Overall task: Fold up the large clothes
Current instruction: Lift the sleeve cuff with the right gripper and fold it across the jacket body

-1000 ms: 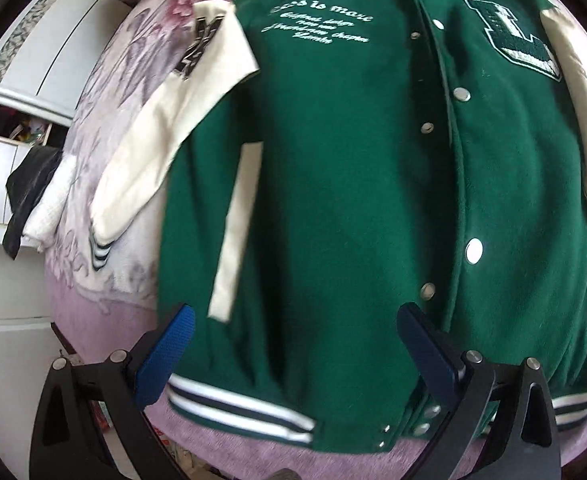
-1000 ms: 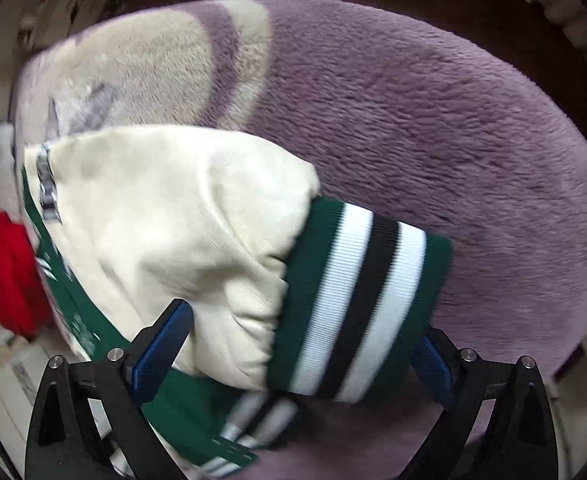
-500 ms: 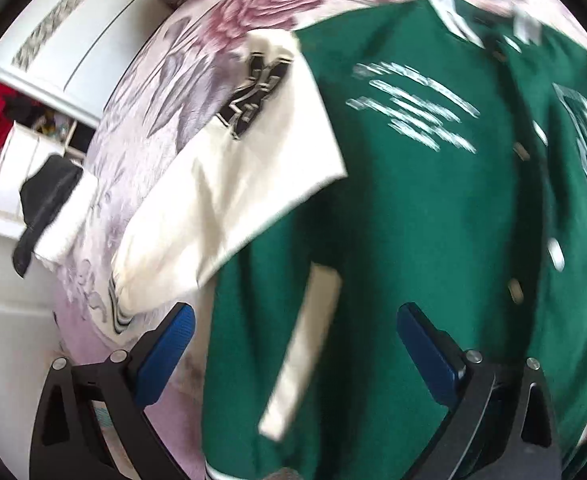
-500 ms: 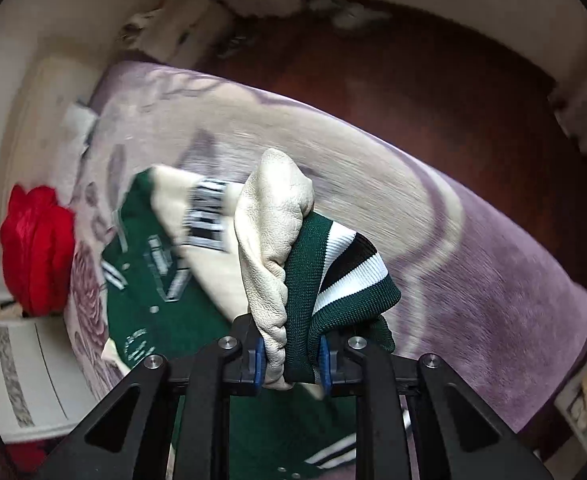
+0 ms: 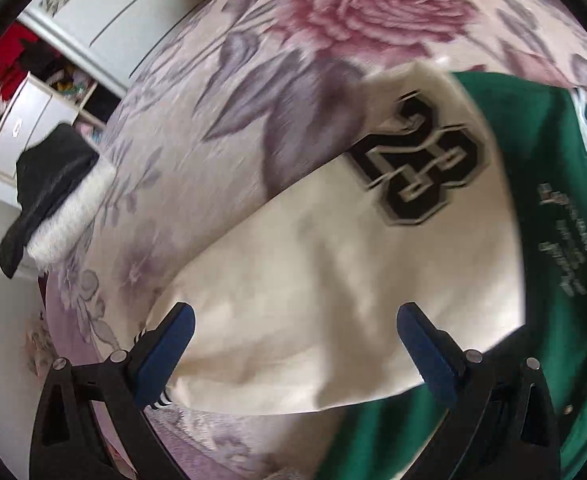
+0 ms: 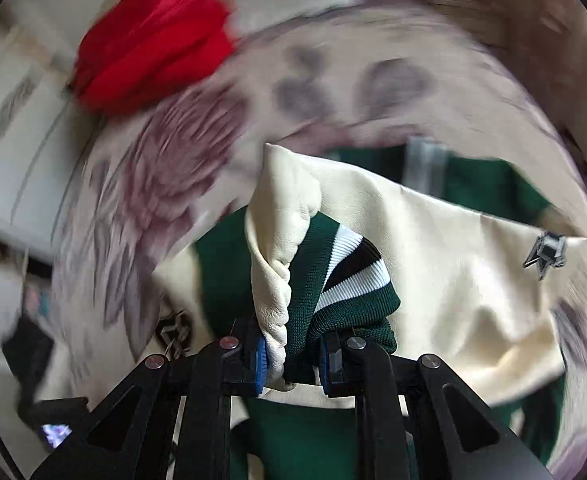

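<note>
Right gripper (image 6: 293,354): jaws pinched on the striped cuff (image 6: 349,276) and bunched cream sleeve (image 6: 281,264), lifted above the jacket (image 6: 489,184).

Left gripper (image 5: 297,348): jaws spread wide, nothing between the pads; cream sleeve (image 5: 333,280) with a black number patch (image 5: 417,164) lies flat beyond them.

Green jacket body (image 5: 553,152) spread on the flowered blanket (image 5: 221,120), this sleeve toward the bed's left edge. Black cloth (image 5: 41,184) hangs over that edge. Red cloth (image 6: 153,40) at the far end of the bed. White cabinet (image 5: 133,4) beyond. Right view badly blurred.
</note>
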`<state>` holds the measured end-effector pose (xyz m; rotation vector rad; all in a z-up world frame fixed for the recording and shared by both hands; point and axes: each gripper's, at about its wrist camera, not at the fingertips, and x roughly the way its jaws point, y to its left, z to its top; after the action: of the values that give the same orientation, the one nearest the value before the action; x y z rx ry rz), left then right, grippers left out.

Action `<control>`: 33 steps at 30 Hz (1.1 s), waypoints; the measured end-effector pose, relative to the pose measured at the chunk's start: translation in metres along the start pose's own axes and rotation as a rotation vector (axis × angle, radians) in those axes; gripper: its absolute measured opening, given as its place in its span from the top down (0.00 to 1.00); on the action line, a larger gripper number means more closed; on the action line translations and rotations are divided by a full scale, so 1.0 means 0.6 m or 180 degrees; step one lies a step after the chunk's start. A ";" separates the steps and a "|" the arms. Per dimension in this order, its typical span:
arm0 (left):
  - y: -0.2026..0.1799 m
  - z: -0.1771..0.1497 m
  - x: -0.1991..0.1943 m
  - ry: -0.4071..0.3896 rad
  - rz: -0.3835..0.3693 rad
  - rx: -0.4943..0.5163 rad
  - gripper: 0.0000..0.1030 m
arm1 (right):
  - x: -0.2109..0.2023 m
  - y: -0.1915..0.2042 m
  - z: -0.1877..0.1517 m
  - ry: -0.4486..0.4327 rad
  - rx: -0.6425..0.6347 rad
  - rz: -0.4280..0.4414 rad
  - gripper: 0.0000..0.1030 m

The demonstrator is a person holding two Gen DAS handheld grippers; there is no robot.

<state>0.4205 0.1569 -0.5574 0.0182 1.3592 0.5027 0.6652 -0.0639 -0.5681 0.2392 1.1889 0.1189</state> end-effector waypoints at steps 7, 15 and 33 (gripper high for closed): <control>0.041 -0.034 0.045 0.0208 0.0030 0.0002 0.00 | 0.250 0.166 -0.038 0.1097 -0.0856 0.0076 0.50; 0.045 -0.055 0.035 0.0204 0.0014 0.0013 0.00 | 0.023 -0.168 -0.134 0.0811 0.0376 0.0000 0.39; 0.017 -0.043 0.034 0.0227 0.0239 -0.0004 0.00 | -0.101 -0.729 -0.374 0.0738 0.2697 -0.0448 0.41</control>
<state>0.3956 0.1662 -0.5792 0.0508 1.4319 0.5718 0.4195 -0.4730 -0.7003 0.8984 1.4315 -0.5065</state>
